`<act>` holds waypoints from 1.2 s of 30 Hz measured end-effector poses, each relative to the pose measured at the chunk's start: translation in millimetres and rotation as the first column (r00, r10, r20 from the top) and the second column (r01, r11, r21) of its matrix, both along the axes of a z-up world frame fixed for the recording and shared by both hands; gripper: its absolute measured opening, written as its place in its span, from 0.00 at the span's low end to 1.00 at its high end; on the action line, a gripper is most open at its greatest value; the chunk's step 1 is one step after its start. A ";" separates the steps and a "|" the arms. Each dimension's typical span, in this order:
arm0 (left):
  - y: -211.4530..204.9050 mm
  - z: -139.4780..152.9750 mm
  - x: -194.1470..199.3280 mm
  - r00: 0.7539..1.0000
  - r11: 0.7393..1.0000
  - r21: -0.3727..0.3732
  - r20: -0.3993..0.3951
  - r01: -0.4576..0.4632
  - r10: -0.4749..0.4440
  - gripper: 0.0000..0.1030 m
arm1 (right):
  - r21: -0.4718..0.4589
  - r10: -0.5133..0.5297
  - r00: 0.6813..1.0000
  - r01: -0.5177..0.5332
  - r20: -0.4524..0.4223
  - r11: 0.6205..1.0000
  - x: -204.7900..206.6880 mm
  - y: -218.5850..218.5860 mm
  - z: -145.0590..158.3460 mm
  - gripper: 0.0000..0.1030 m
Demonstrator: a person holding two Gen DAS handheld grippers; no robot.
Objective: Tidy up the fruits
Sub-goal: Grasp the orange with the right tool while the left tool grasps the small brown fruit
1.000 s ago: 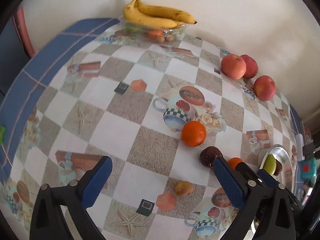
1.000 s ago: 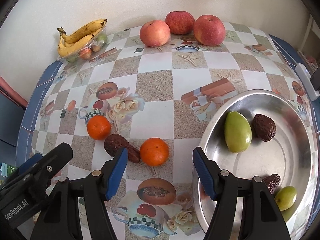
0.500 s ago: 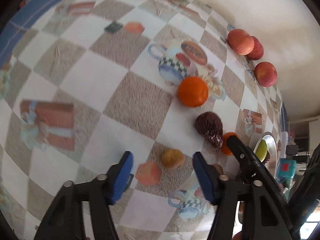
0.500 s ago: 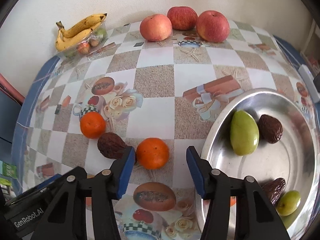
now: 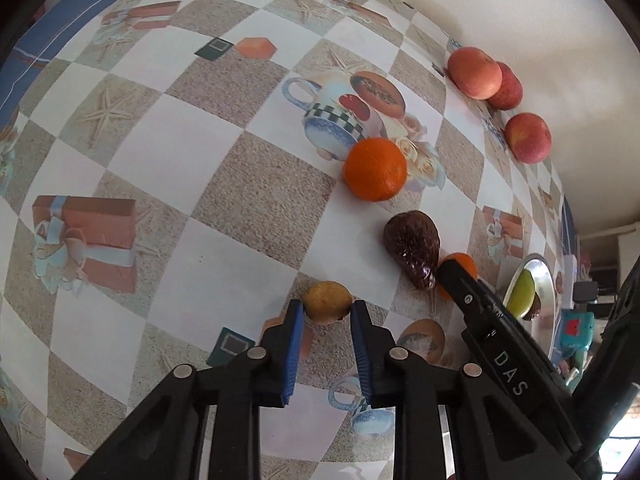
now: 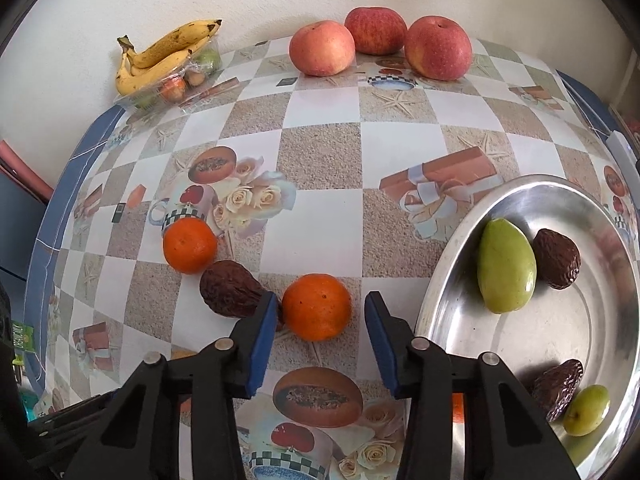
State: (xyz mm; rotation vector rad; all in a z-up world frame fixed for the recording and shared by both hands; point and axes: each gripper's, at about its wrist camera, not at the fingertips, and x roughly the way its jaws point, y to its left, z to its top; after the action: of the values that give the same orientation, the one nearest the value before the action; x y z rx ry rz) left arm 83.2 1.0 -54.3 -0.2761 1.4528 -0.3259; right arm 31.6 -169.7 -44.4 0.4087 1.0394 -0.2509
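Observation:
In the left wrist view my left gripper is shut on a small yellow-brown fruit that rests on the tablecloth. An orange and a dark wrinkled fruit lie beyond it. In the right wrist view my right gripper is open, its jaws on either side of a second orange, with a gap on the right side. The dark wrinkled fruit touches the left finger. The first orange lies further left. A steel plate at right holds a green mango, dark fruits and a small green fruit.
Three apples stand at the table's far edge by the wall. A clear tray with bananas and small fruits sits at the far left corner. The table's blue border runs down the left side.
My left gripper has moved down and forward and shut on the small yellow-brown fruit. My right gripper has moved forward around the orange, its jaws narrower than before.

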 end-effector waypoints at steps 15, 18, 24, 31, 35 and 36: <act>11.1 7.1 8.6 0.999 0.999 0.019 0.047 -0.026 0.025 0.24 | 0.002 0.007 1.000 -0.007 -0.027 1.000 3.8 5.6 -9.8 0.37; 9.7 6.1 8.7 0.999 0.999 0.019 0.046 -0.025 0.024 0.24 | 0.011 0.004 1.000 -0.004 -0.025 1.000 3.2 5.3 -9.0 0.36; 10.3 1.0 10.4 0.999 1.000 -0.008 0.041 -0.029 0.029 0.27 | 0.013 0.009 1.000 -0.008 -0.018 1.000 0.4 7.0 -6.2 0.36; 8.7 -5.6 11.2 0.999 0.998 -0.040 0.025 -0.038 0.039 0.28 | 0.018 0.019 1.000 -0.019 -0.016 1.000 -3.1 8.5 -3.8 0.36; 8.7 -6.1 11.5 0.999 0.998 -0.039 0.030 -0.041 0.043 0.28 | 0.016 0.026 1.000 -0.025 -0.011 1.000 -3.7 8.9 -2.1 0.36; 8.5 -6.2 11.8 0.999 0.998 -0.039 0.031 -0.042 0.043 0.28 | 0.019 0.026 1.000 -0.026 -0.010 0.999 -4.1 8.6 -2.0 0.36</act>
State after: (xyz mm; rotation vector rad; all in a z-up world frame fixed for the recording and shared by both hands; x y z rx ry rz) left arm 95.0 9.6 -60.5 -0.3315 1.4088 -0.3224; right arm 27.5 -161.0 -46.3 0.4109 1.0572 -0.2208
